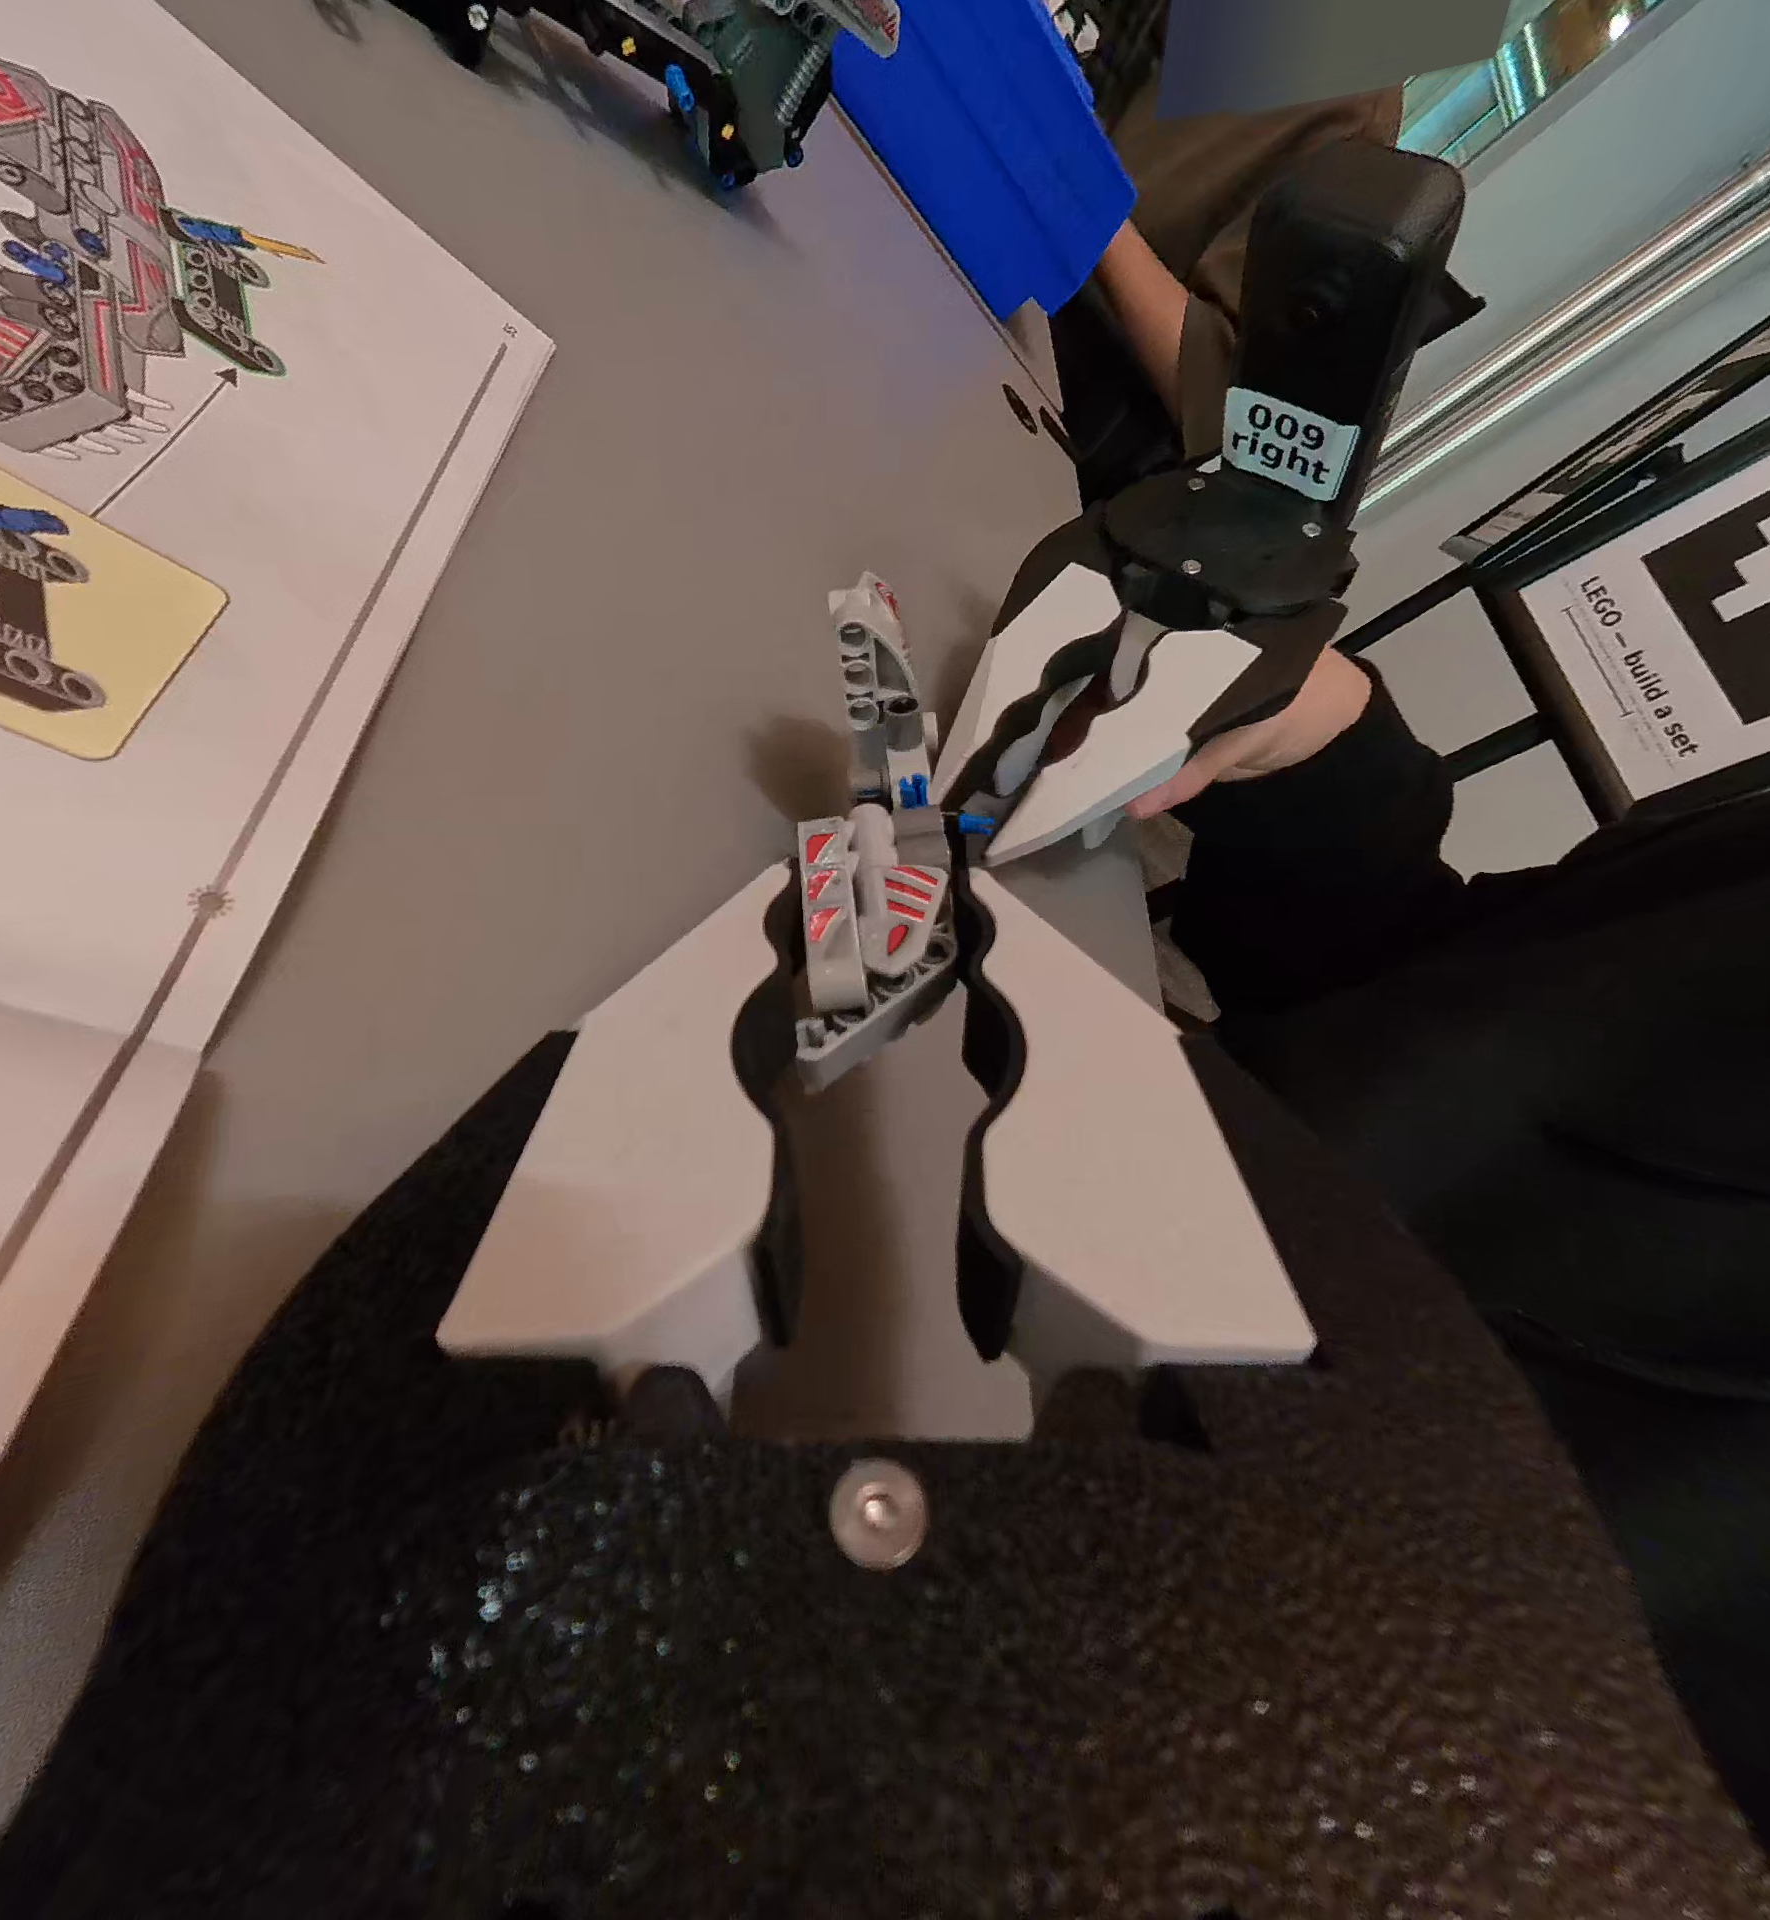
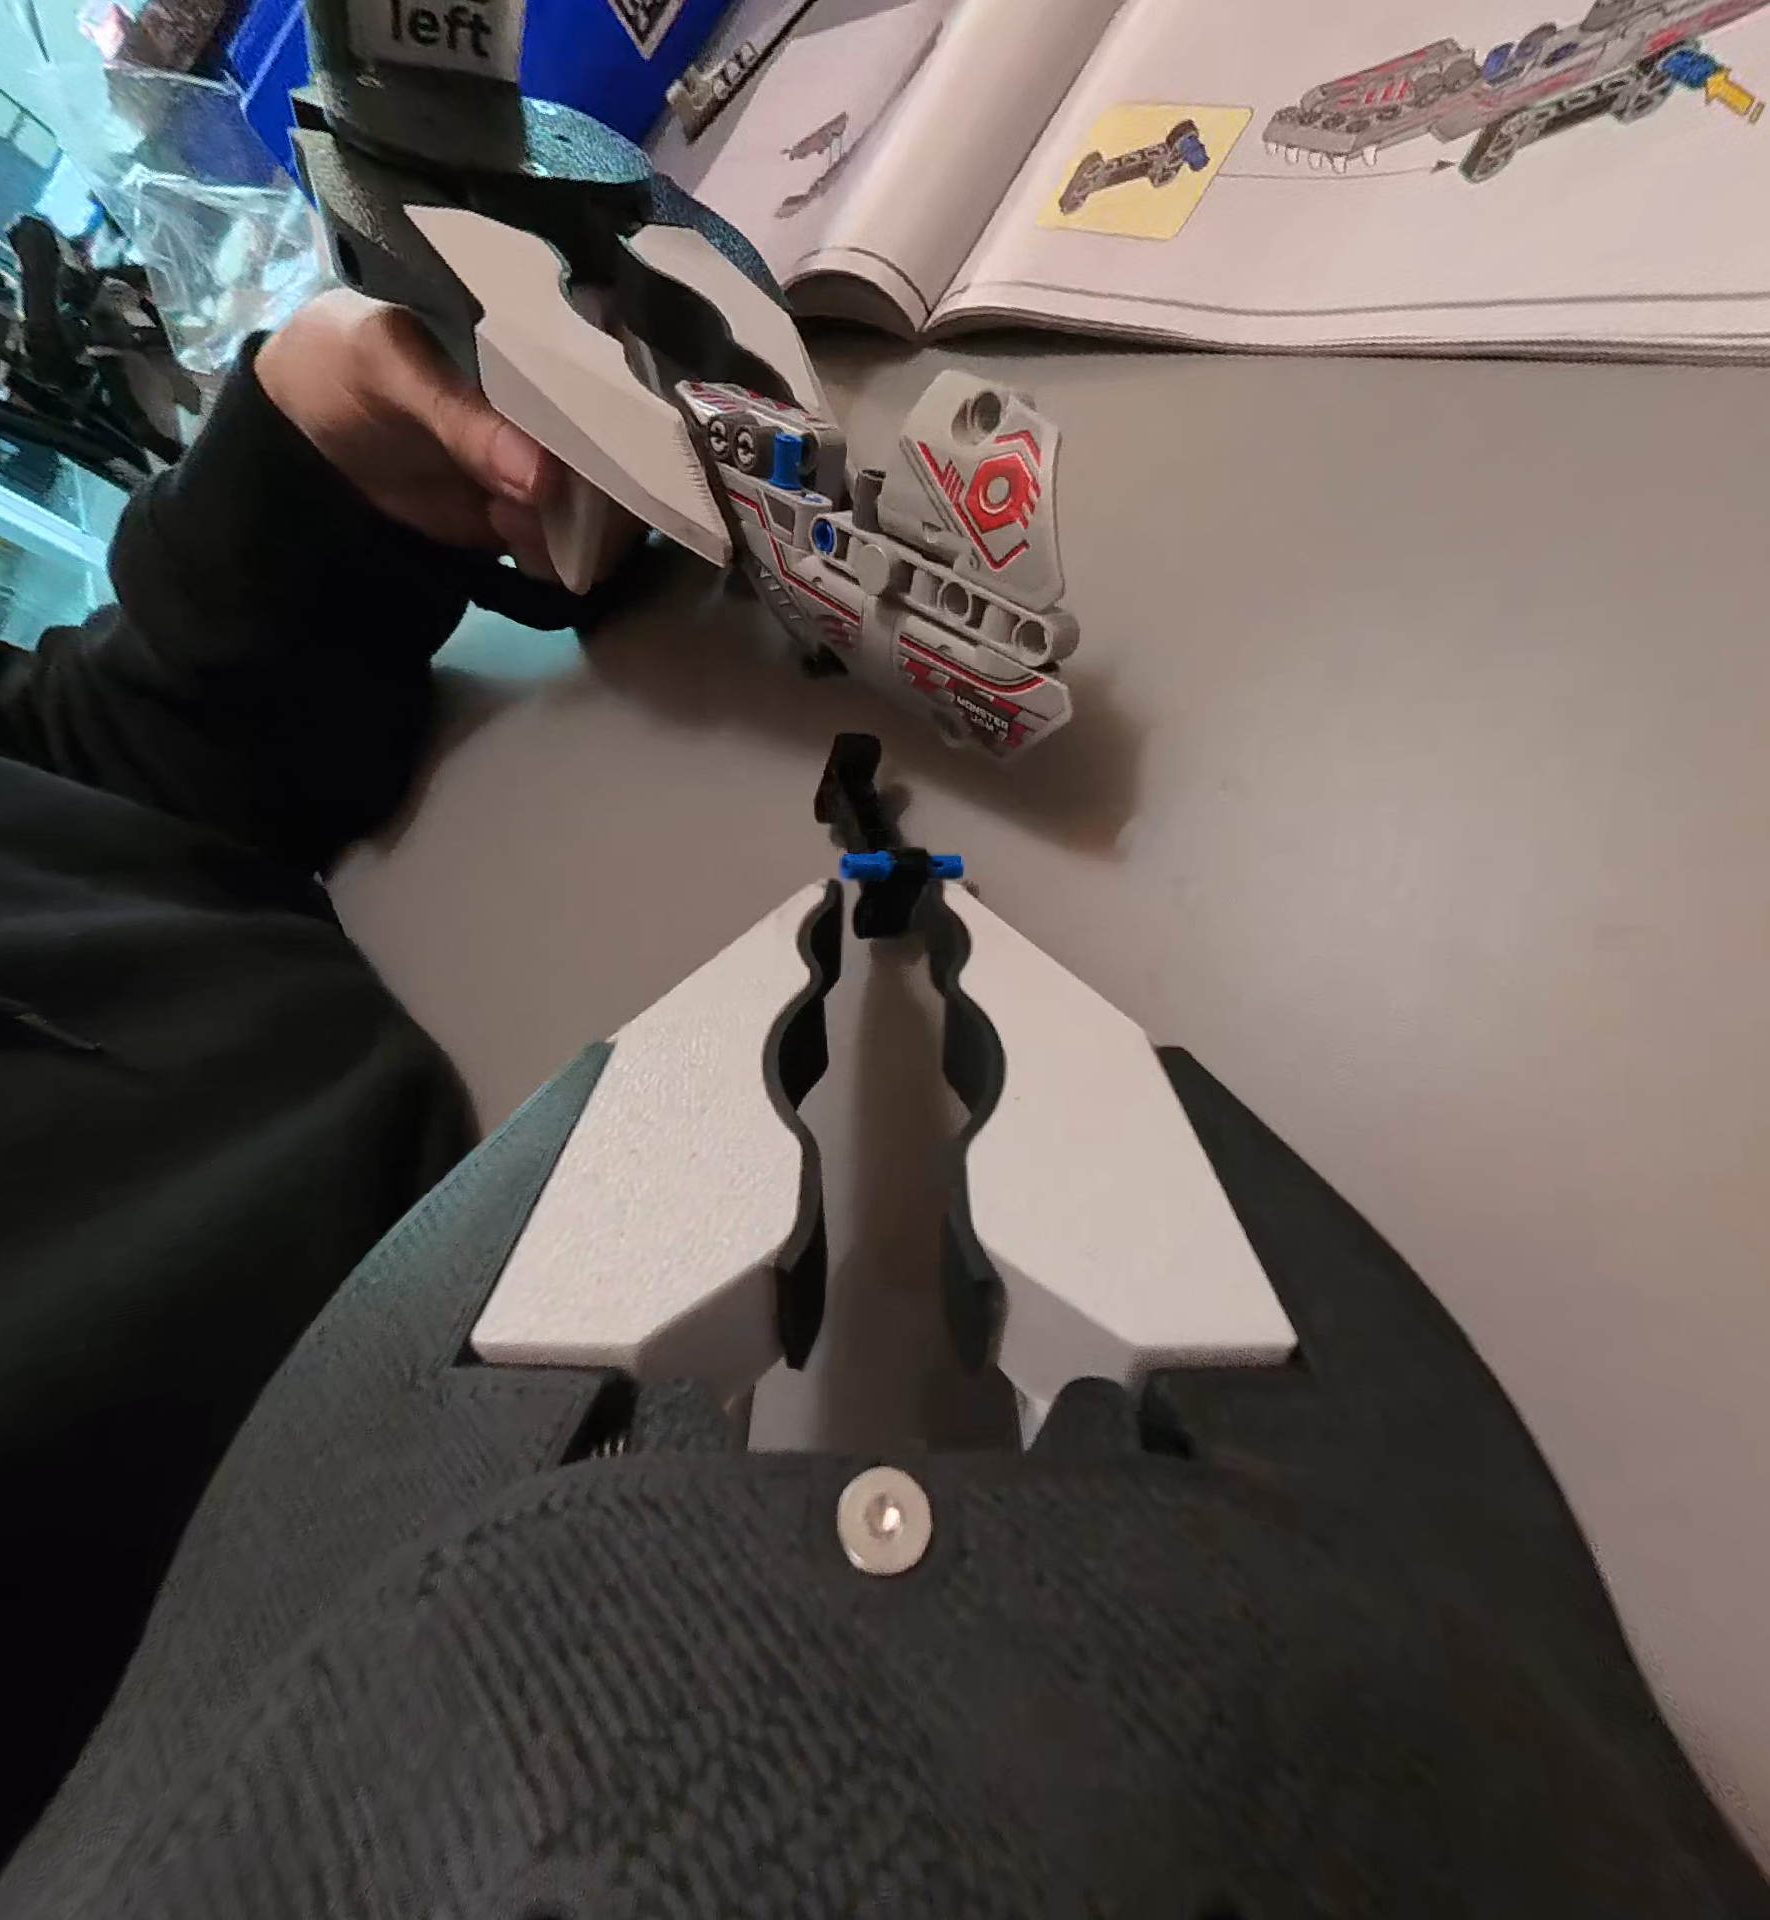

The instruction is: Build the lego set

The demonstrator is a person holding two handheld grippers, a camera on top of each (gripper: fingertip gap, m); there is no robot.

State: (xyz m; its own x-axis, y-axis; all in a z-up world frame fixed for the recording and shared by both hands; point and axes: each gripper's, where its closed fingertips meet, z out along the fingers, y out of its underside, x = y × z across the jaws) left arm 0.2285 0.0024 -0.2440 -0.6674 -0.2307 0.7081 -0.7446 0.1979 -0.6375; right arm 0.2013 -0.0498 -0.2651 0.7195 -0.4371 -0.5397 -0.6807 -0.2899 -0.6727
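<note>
My left gripper is shut on a grey Lego assembly with red-striped panels and holds it above the grey table. The assembly also shows in the right wrist view, gripped at one end by the left gripper. My right gripper is shut on a thin black beam with a blue pin through it, pointing at the assembly from a short gap away. In the left wrist view the right gripper sits just right of the assembly, a blue pin tip showing.
An open instruction booklet lies on the table, also seen in the right wrist view. A dark partly built model and a blue bin stand at the far edge. A sign with a black-and-white marker stands off the table's right edge. My hands' fingertips stand some 7 cm from each other. It is some 25 cm from my right tips to the dark partly built model.
</note>
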